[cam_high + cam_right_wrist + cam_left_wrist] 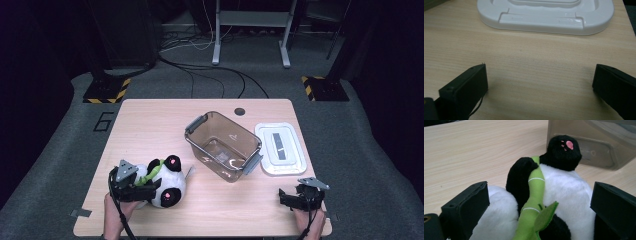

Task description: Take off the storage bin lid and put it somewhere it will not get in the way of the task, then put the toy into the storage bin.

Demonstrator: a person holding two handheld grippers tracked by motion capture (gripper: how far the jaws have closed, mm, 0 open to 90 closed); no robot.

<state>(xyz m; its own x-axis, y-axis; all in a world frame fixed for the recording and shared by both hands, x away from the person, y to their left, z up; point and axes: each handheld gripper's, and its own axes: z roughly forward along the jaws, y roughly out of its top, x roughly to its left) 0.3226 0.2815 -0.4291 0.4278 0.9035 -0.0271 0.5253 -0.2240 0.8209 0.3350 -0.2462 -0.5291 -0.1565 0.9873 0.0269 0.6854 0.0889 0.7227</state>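
Note:
A black-and-white panda plush (169, 184) holding a green bamboo stalk (155, 170) lies on the wooden table (150, 125) at the front left. My left gripper (150, 181) is open, with a jaw on each side of the plush. In the left gripper view the panda (569, 187) and its bamboo (535, 190) sit between the wide-apart jaws of my left gripper (540, 195). The left jaw is against the white fur. Near the front right edge my right gripper (284, 197) rests low over bare wood, open and holding nothing (540, 75).
A clear brownish container (200, 124) with grey latches stands open at mid-table, just beyond the panda (586, 147). Its white lid (280, 147) lies flat to the right of it, ahead of the right gripper (546, 17). Cables and stand legs are on the floor beyond.

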